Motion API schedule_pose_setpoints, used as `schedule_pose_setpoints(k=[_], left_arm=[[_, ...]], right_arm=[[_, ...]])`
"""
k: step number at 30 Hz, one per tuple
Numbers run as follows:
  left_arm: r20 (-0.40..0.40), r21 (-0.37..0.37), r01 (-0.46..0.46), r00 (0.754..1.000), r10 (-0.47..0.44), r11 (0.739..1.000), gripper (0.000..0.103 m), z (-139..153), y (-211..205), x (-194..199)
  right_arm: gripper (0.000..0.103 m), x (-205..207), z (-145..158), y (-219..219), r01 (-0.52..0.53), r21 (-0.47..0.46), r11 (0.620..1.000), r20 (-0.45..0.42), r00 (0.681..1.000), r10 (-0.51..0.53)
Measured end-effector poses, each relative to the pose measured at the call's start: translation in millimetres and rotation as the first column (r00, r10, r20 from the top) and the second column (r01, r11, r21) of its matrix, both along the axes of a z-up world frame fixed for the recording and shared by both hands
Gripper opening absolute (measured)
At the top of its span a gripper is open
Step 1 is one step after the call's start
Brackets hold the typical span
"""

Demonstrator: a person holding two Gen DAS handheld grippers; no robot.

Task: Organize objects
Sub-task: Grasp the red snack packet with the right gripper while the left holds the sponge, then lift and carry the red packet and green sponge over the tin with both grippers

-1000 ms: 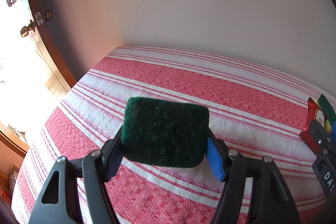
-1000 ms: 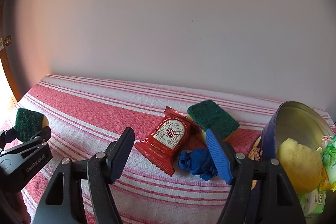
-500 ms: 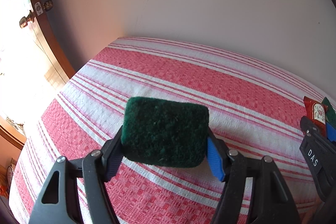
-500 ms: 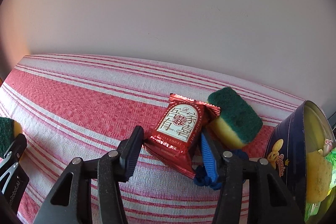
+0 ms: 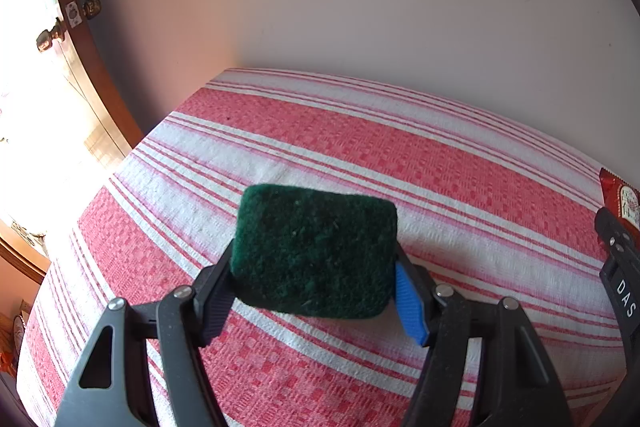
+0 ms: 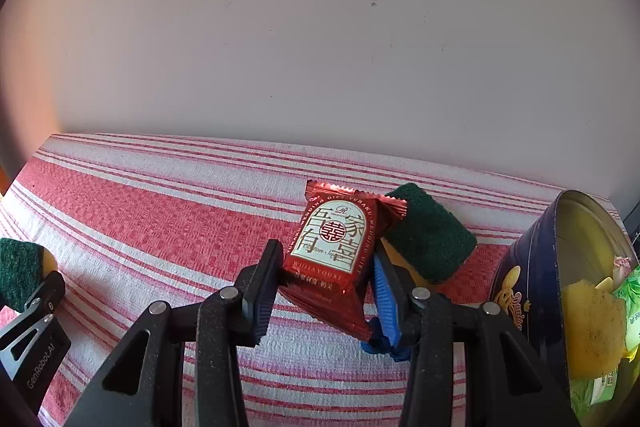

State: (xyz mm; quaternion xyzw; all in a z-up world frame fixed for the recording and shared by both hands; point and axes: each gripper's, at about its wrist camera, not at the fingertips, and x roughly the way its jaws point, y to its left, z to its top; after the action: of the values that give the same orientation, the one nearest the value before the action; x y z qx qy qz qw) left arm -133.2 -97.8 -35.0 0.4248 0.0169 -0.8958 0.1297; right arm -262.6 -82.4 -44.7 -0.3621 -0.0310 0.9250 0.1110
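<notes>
My left gripper [image 5: 314, 291] is shut on a green scouring sponge [image 5: 316, 247] and holds it above the red-and-white striped cloth [image 5: 360, 155]. My right gripper [image 6: 326, 275] is shut on a red snack packet [image 6: 334, 247], tilted up off the cloth. A second green-and-yellow sponge [image 6: 430, 237] lies just behind the packet. A crumpled blue item [image 6: 378, 345] lies under my right finger. A dark blue round tin [image 6: 532, 275] stands at the right, holding a yellow sponge [image 6: 592, 327] and green packets [image 6: 630, 307].
A plain wall [image 6: 320, 47] backs the table. A wooden door frame with a brass knob [image 5: 50, 37] and bright window stand at the left. The left gripper with its sponge shows at the left edge of the right wrist view [image 6: 24, 279].
My right gripper closed on the red packet and lifted it. My left gripper kept its hold on the sponge and shifted slightly.
</notes>
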Motion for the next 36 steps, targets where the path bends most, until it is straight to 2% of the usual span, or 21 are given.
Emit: schedule_pose_setpoints(k=[5,14,26,29,31,36], left_arm=[[0.0,-0.004,0.002,1.0,-0.002,1.0,0.069,1,0,2],[0.001,0.001,0.005,1.0,-0.005,1.0,0.069,2,-4,5],[0.002,-0.007,0.003,1.0,-0.003,1.0,0.069,4,-2,8],[0.002,-0.009,0.002,1.0,-0.002,1.0,0.069,4,-2,7],[-0.001,-0.008,0.001,1.0,-0.001,1.0,0.069,5,-2,9],[-0.015,-0.001,-0.01,1.0,0.009,1.0,0.069,8,-2,13]], right_arm=[[0.046,12,7,-5,-0.002,0.025,1.0,-0.062,0.998,0.004],[0.046,15,5,5,0.021,-0.025,0.999,-0.044,0.999,-0.022],[0.046,24,6,9,0.018,-0.022,1.0,-0.056,0.998,-0.019],[0.046,23,6,13,0.019,-0.025,1.0,-0.067,0.998,-0.021],[0.046,16,-5,10,0.018,-0.025,1.0,-0.078,0.997,-0.02],[0.046,23,0,12,0.013,-0.032,0.999,-0.134,0.991,-0.017]])
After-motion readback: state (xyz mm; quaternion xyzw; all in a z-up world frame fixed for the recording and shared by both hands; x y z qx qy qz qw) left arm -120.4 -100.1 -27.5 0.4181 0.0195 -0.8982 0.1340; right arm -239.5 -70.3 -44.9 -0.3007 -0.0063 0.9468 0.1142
